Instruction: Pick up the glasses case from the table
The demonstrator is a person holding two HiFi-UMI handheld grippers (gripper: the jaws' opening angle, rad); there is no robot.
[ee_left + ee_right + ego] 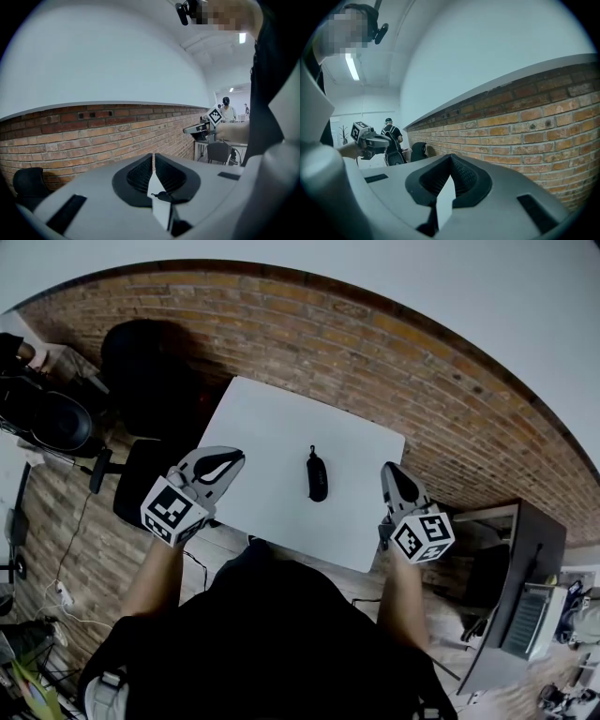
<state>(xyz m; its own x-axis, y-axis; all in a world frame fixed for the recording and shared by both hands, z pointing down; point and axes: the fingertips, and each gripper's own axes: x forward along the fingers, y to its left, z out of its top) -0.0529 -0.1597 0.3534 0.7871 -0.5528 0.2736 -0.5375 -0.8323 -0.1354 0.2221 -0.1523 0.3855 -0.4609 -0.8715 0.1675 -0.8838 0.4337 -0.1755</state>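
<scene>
Glasses case (165, 195) shows only partly behind left claw (153, 156).

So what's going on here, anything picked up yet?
A person holds a gripper in each hand at the near side of a white table. The black glasses case lies untouched on it, between the left gripper and the right gripper. Both grippers' jaws are together and empty; nothing is picked up yet.
</scene>
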